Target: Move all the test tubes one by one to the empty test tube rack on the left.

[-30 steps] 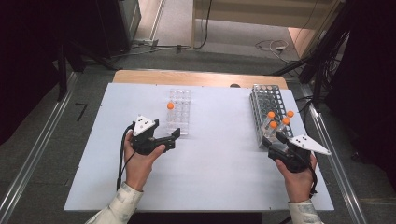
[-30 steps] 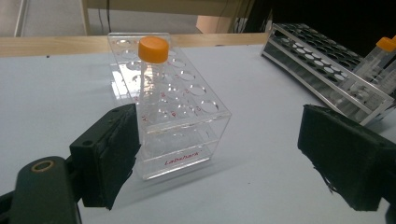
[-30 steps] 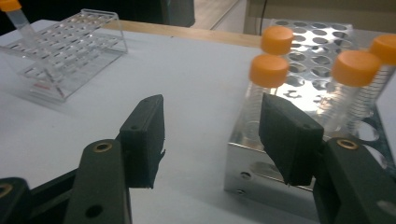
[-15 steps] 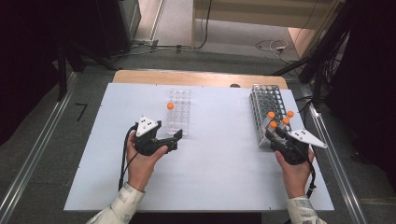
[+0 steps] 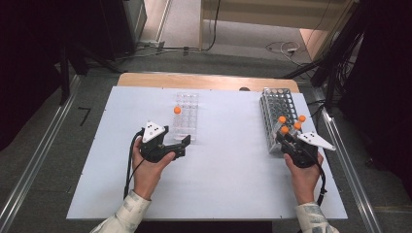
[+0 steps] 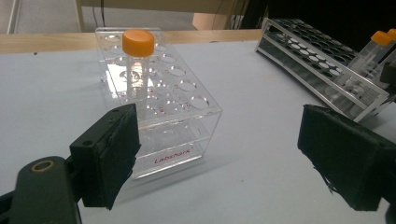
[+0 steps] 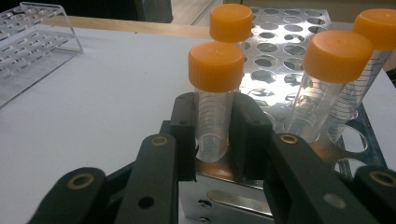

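A metal tube rack [image 5: 275,108] stands at the table's right and holds several clear tubes with orange caps. My right gripper [image 5: 286,139] is at its near end, shut on the nearest tube [image 7: 215,88], just below the cap. In the right gripper view my right gripper [image 7: 214,135] clasps that tube from both sides; its lower end is hidden between the jaws. A clear plastic rack [image 5: 187,117] stands mid-table with one orange-capped tube [image 5: 177,110] upright in it. My left gripper [image 5: 180,144] is open just in front of that clear rack [image 6: 163,107], holding nothing.
Other capped tubes [image 7: 329,79] lean in the metal rack close beside the held one. In the left gripper view the metal rack [image 6: 317,60] lies far right. White tabletop [image 5: 228,165] stretches between the two racks. Cables and dark frames surround the table.
My right gripper has moved forward and a little left to the metal rack's near end, and its jaws now clasp a tube. The left gripper has barely shifted.
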A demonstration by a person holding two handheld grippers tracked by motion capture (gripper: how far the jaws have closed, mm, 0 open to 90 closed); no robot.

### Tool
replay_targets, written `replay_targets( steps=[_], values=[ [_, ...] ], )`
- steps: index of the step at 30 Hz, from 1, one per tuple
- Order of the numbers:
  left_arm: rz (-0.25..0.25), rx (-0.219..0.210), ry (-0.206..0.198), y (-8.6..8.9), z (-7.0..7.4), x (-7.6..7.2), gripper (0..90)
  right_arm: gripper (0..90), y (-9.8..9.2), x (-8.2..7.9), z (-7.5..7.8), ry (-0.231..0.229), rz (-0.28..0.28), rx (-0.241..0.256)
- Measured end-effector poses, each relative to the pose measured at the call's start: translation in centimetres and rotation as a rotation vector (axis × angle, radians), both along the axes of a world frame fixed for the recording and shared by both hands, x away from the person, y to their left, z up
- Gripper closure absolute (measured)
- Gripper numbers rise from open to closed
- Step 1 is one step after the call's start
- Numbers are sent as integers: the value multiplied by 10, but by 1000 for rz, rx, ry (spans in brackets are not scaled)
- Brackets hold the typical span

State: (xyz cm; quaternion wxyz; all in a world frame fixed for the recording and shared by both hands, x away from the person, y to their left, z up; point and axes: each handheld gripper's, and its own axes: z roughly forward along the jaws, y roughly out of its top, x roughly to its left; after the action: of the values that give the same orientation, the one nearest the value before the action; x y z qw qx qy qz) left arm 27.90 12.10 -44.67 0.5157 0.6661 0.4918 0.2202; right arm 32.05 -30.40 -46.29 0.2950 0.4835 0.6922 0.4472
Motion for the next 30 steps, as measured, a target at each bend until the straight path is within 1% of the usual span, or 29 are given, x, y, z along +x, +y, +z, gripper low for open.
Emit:
replay_targets(
  steps=[4, 8, 13, 18, 22, 24, 26, 30],
  values=[
    [0, 1, 2, 0, 0, 0, 134, 713, 0, -1, 3, -10, -1, 7],
    [1, 1, 2, 0, 0, 0, 136, 714, 1, -3, 10, -34, -2, 7],
    [2, 1, 2, 0, 1, -1, 136, 714, 3, -7, 24, -73, -2, -1],
    [2, 0, -1, 0, 2, -1, 136, 715, 1, -14, 40, -116, -4, 17],
    [-1, 1, 0, 0, 3, -2, 136, 715, 1, -21, 53, -152, 12, 36],
    [-3, 0, -3, 0, 3, -2, 136, 716, 4, -25, 58, -159, 28, 48],
    [-4, -1, -3, -1, 3, -3, 137, 715, 8, -28, 61, -164, 52, 52],
    [-9, -1, -7, -2, 5, -4, 138, 715, 20, -31, 62, -153, 101, 54]
  ],
)
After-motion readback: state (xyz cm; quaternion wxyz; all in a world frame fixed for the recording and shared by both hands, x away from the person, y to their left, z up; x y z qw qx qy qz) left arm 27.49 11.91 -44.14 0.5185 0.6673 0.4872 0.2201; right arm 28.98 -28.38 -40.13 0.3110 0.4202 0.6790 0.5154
